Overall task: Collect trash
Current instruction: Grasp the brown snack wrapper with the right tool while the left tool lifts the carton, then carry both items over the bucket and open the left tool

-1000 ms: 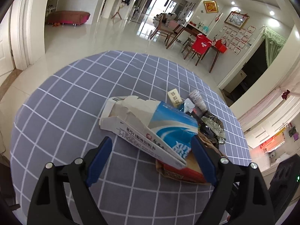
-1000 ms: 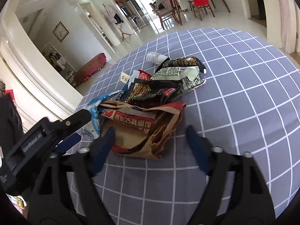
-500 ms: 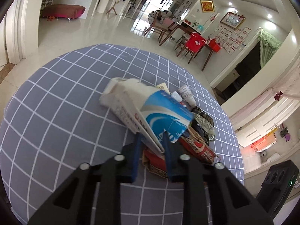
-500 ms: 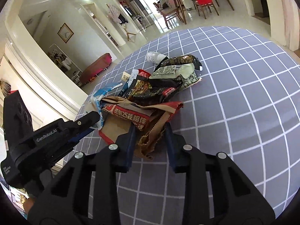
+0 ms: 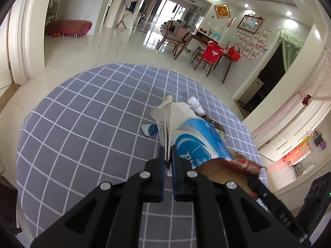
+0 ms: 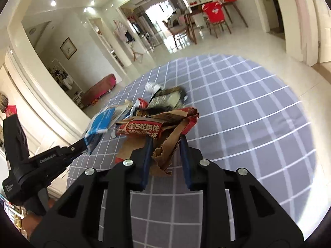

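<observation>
1. Closing within the last second, the left tongs (image 5: 168, 161) go from spread wide around the torn blue-and-white carton (image 5: 186, 136) to pinched almost together on its flattened white edge, with only that thin sheet between the blue pads (image 5: 161, 165). The carton now tilts up off the checked grey surface (image 5: 82, 134) instead of lying flat on the heap, so I judge one piece of trash secured and starting to leave the pile.
2. Lying beside the lifted carton, a small blue-and-white scrap (image 5: 149, 128) is uncovered on the cloth, and a white ribbed cup (image 5: 195, 105) rests at the far end of the pile; both still need collecting.
3. Narrowing over the same second, the right tongs (image 6: 166, 155) come in from a wide stance to a partly closed grip on the crumpled brown paper bag with red print (image 6: 163, 132). The gap stays wider than on the left because the bunched paper fills it, and both pads touch the bag.
4. Rising with that grip, the bag now stands above the surface, while dark foil wrappers (image 6: 167, 99) remain behind it on the cloth. Both grips look firm enough to carry, though no bin shows in either view.
</observation>
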### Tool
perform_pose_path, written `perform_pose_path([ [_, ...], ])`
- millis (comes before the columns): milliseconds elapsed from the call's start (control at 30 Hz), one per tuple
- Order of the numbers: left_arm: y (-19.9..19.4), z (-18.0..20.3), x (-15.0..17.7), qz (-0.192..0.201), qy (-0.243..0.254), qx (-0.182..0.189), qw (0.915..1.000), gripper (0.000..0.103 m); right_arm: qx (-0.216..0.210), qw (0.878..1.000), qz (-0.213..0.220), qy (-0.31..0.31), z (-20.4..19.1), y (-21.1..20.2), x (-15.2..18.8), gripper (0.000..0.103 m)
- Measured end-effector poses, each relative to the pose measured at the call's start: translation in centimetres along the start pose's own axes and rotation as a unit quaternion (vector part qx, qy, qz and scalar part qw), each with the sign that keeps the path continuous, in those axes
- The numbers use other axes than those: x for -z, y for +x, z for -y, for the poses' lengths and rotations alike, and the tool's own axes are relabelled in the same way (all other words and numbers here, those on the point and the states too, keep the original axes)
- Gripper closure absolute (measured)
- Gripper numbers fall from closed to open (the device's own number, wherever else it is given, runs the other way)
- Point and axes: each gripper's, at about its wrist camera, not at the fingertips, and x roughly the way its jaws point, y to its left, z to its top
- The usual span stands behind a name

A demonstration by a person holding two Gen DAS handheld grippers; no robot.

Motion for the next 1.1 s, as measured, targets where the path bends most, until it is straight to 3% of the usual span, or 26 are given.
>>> perform_pose_path([
  [300,-3.2,4.8,1.4,0.018,0.037,0.030,0.9987,0.098,0.023,0.998,0.057,0.013,3.0,-6.0,-1.5,0.078],
  [500,-3.2,11.3,3.3,0.007,0.088,0.063,0.9941,0.098,0.044,0.994,0.087,0.040,7.0,-10.0,-1.5,0.078],
  [667,-2.4,18.5,5.8,-0.010,0.148,0.092,0.9846,0.098,0.077,0.988,0.116,0.066,11.9,-14.0,-1.2,0.078],
  [767,-1.4,22.8,7.9,-0.025,0.184,0.110,0.9765,0.098,0.118,0.980,0.143,0.075,15.5,-17.3,-0.8,0.078],
  [1100,4.7,35.0,16.5,-0.113,0.288,0.154,0.9382,0.098,0.244,0.944,0.182,0.127,27.0,-23.8,2.0,0.078],
])
